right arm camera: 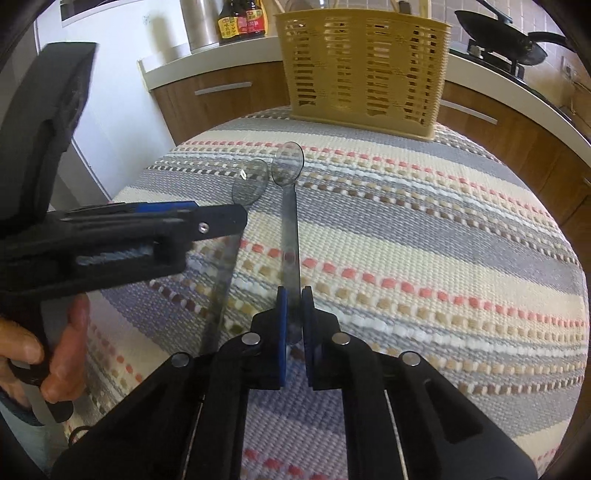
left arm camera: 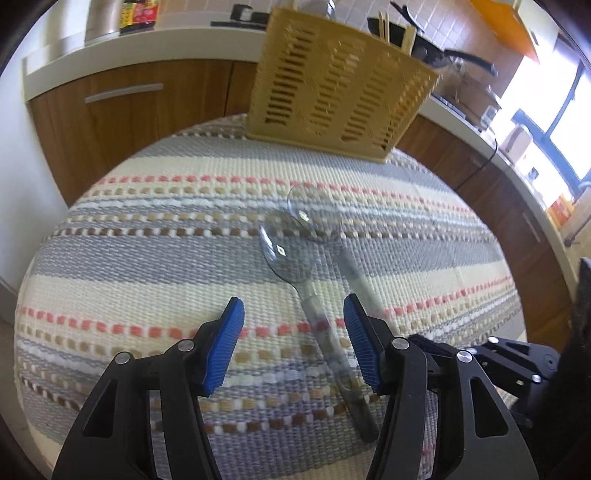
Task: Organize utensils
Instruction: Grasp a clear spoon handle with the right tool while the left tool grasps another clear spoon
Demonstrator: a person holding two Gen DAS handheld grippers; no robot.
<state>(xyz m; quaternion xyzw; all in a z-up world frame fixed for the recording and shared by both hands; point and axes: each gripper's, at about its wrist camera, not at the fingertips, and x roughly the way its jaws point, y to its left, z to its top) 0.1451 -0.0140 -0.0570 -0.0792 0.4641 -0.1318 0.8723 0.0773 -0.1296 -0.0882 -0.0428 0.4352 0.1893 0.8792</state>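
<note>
Two clear plastic spoons lie side by side on a striped woven cloth (left arm camera: pixel 147 258). My left gripper (left arm camera: pixel 293 306) is open, its blue pads on either side of the nearer spoon's (left arm camera: pixel 284 251) handle without touching it. The other spoon (left arm camera: pixel 310 214) lies just beyond it. In the right wrist view, my right gripper (right arm camera: pixel 294 293) is shut on the handle of one spoon (right arm camera: pixel 290 221), whose bowl points at the basket. The second spoon (right arm camera: pixel 251 182) lies to its left under the left gripper (right arm camera: pixel 236 218). A yellow slotted basket (left arm camera: pixel 332 81) (right arm camera: pixel 365 62) stands upright at the cloth's far edge.
Wooden chopsticks (left arm camera: pixel 384 26) stick out of the basket. Behind it runs a white counter (right arm camera: pixel 221 51) with sauce bottles (right arm camera: pixel 240 20) and a black pan (right arm camera: pixel 502 33) on a stove. Wooden cabinets (left arm camera: pixel 122 118) are below. A hand (right arm camera: pixel 62 350) holds the left gripper's grip.
</note>
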